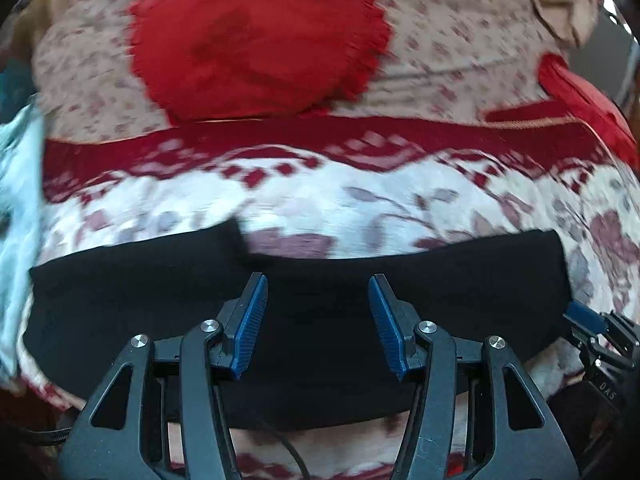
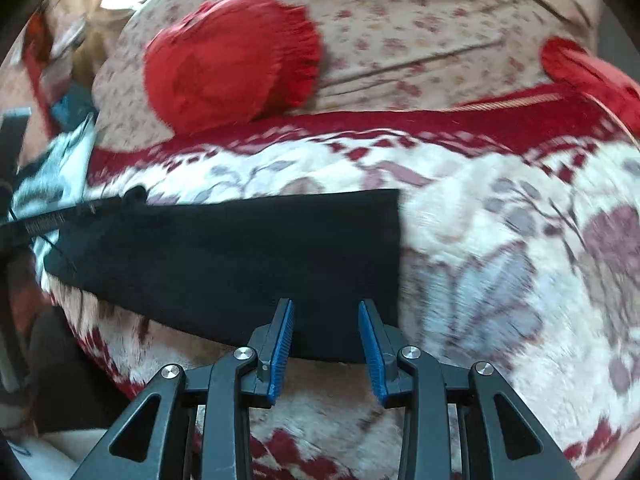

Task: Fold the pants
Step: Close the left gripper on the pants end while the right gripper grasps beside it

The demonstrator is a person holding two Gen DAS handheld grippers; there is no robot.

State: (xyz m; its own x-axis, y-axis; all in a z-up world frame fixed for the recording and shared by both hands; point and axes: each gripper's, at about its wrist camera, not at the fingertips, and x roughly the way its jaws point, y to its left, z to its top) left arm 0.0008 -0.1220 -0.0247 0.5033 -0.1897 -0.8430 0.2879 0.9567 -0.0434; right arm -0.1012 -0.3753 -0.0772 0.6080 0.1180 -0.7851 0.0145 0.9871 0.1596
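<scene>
Black pants (image 1: 160, 300) lie flat as a long folded band across a white and red floral blanket (image 1: 400, 196). My left gripper (image 1: 317, 280) hovers over the middle of the band, jaws open, with only the flat cloth showing behind the blue pads. The right wrist view shows the pants (image 2: 240, 248) running from the left edge to a straight cut end. My right gripper (image 2: 326, 304) stands open over the near edge by that end, nothing pinched. The right gripper (image 1: 600, 328) also shows at the band's right end in the left wrist view.
A round red cushion (image 1: 256, 44) leans against a beige flowered backrest (image 1: 460, 20) beyond the blanket. A second red cushion (image 1: 580, 92) lies at the far right. A pale blue-white cloth (image 1: 20, 200) hangs at the left edge.
</scene>
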